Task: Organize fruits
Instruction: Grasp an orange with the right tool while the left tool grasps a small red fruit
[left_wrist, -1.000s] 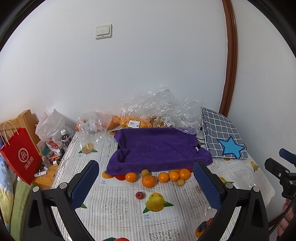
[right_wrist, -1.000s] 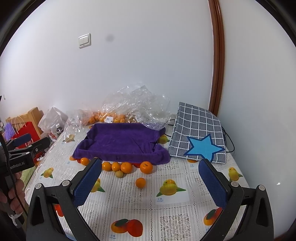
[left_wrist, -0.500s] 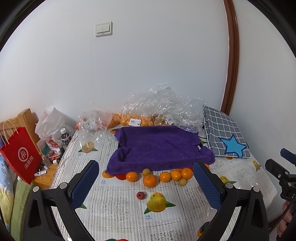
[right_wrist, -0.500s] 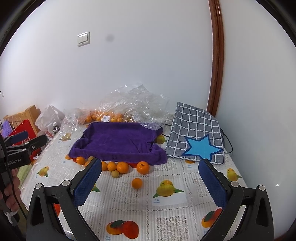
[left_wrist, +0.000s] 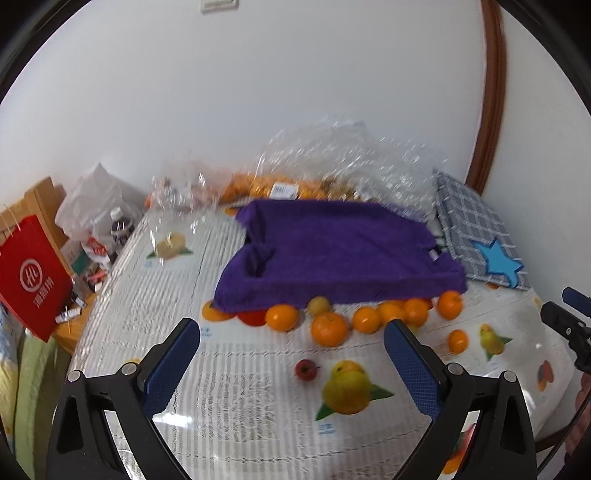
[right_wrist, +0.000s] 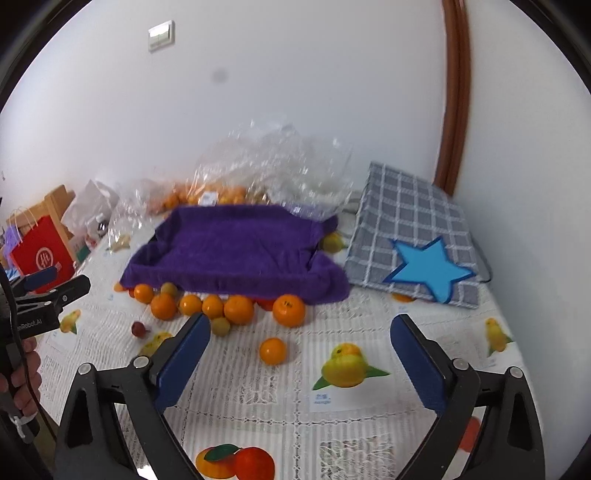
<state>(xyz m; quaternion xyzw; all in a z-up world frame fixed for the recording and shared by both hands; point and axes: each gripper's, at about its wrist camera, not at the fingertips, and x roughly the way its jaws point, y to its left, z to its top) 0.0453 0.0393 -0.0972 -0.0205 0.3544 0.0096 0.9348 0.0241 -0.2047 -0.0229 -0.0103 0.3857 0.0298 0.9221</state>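
A row of oranges (left_wrist: 328, 328) and small yellow-green fruits (left_wrist: 318, 305) lies along the front edge of a tray draped in purple cloth (left_wrist: 332, 251). In front of them are a small red fruit (left_wrist: 306, 368) and a lone orange (left_wrist: 458, 340). My left gripper (left_wrist: 291, 324) hovers open above the tablecloth, just short of the row, with nothing between its pads. My right gripper (right_wrist: 301, 318) is wide and closing, also with nothing between its pads. Ahead of it lie the lone orange (right_wrist: 272, 350), the row (right_wrist: 239, 309) and the purple tray (right_wrist: 236, 251).
Clear plastic bags (left_wrist: 332, 162) holding more oranges sit behind the tray by the wall. A grey checked bag with a blue star (right_wrist: 417, 236) lies at the right. A red paper bag (left_wrist: 33, 273) and a bottle (left_wrist: 120, 225) stand off the table's left edge. The tablecloth has printed fruit.
Both grippers have sunk toward the table and come closer to the fruit row, which now looks larger. The right gripper's jaws stand slightly narrower. No fruit has moved.
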